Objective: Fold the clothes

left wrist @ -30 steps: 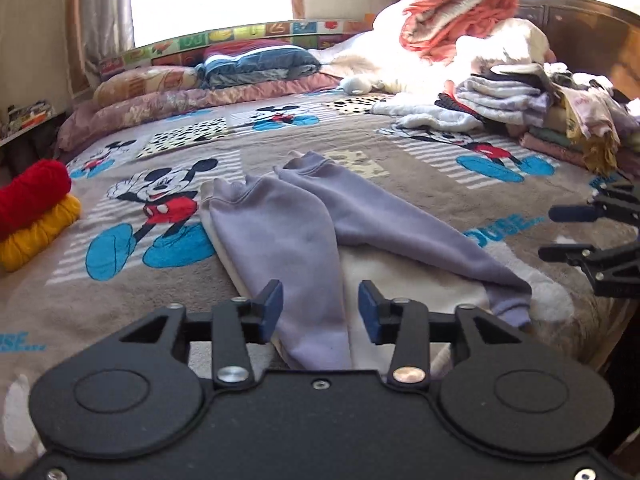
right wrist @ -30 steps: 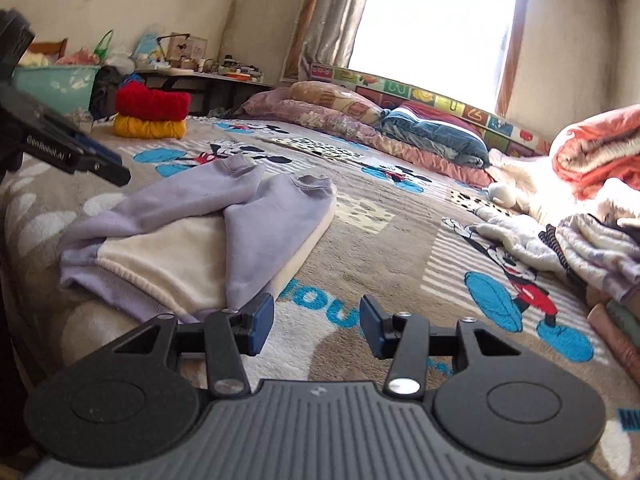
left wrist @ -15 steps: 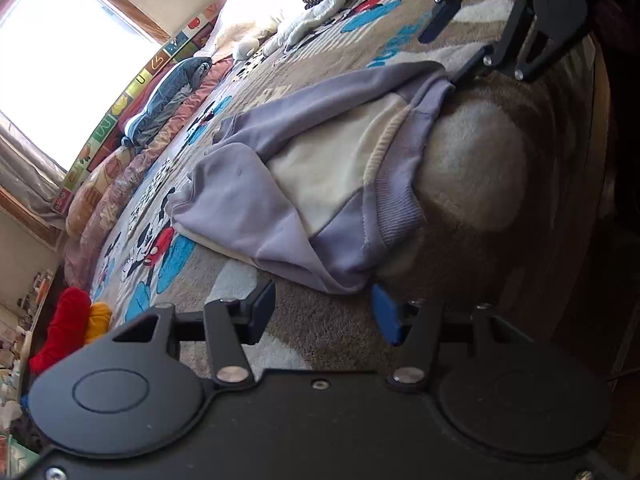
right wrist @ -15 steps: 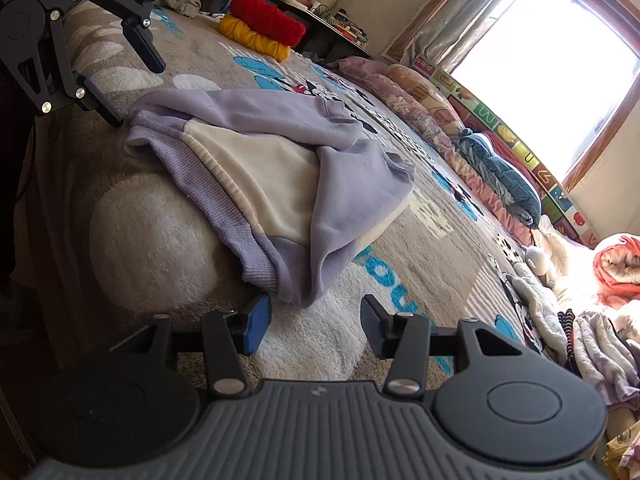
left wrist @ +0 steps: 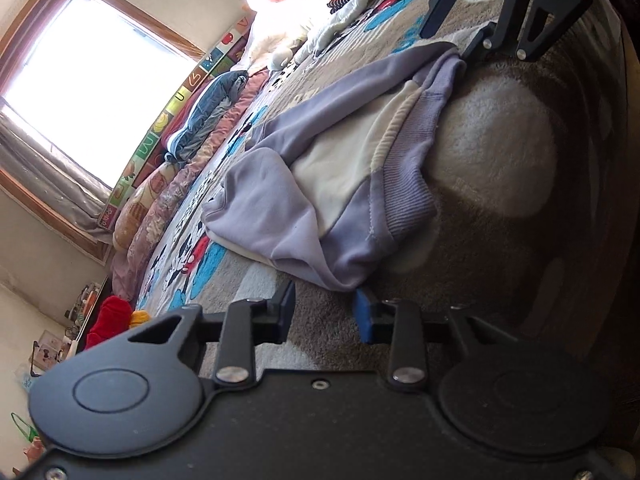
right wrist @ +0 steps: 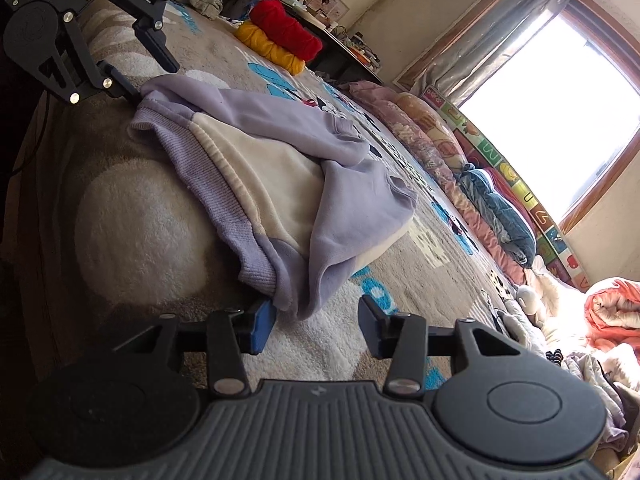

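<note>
The lilac sweatshirt (left wrist: 320,184) lies half folded at the near edge of the bed (left wrist: 500,152). At its left hem corner the left gripper (left wrist: 324,312) is closing, cloth just ahead of the pads. At the right corner the right gripper (right wrist: 316,322) is closing too, grasping nothing yet. Either may pinch only the top layer, or snag the blanket.

Lilac sweatshirt (right wrist: 280,184) laid on cartoon blanket (right wrist: 404,292)
Right gripper (right wrist: 316,326) closing at its hem corner (cloth not yet pinched); left gripper (right wrist: 136,76) seen at the far corner.
</note>
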`<state>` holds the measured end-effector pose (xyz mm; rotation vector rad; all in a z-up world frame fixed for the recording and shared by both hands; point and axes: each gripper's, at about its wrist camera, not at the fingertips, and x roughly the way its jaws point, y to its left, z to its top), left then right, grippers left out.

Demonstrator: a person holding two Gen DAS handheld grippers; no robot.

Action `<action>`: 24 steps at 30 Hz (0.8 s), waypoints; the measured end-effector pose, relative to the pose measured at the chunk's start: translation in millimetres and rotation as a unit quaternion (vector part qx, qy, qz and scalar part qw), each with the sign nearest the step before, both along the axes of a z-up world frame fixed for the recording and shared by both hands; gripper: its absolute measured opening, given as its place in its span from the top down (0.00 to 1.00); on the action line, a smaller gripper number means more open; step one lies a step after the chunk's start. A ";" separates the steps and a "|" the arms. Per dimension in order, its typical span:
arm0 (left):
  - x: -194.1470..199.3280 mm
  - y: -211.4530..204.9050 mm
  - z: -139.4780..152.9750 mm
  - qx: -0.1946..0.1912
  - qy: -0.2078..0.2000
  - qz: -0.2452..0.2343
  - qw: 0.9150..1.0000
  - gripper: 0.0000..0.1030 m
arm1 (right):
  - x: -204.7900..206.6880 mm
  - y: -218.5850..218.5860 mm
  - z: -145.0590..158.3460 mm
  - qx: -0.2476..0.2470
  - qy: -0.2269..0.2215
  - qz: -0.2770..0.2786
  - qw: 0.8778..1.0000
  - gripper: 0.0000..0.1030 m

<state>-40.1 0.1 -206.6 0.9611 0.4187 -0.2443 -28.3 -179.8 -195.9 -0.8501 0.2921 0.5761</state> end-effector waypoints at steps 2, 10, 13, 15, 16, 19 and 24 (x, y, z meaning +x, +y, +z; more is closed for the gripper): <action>3.8 0.5 3.9 -0.015 -0.005 0.006 1.000 0.71 | 5.8 1.7 -0.2 0.002 -0.001 0.004 1.000 0.59; 11.8 4.1 7.3 -0.044 0.007 0.019 0.999 0.77 | 11.0 5.2 2.0 0.014 0.009 0.005 1.000 0.84; 12.8 4.2 9.1 -0.059 0.008 0.021 0.998 0.81 | 10.3 6.0 5.5 0.025 0.012 0.004 1.000 0.89; 12.7 4.6 11.8 -0.070 0.009 0.019 0.997 0.94 | 10.0 6.2 8.1 0.034 0.015 0.003 0.999 0.90; 12.5 5.3 13.6 -0.077 0.011 0.017 0.997 0.96 | 8.9 6.6 9.3 0.035 0.017 0.004 0.999 0.90; 7.3 7.7 19.8 -0.094 0.015 0.009 0.995 0.98 | 6.1 11.0 14.4 0.039 0.025 0.006 0.999 0.90; -10.4 13.5 41.4 -0.125 0.007 -0.007 0.992 0.98 | -15.3 5.2 30.7 0.056 0.015 0.007 0.998 0.91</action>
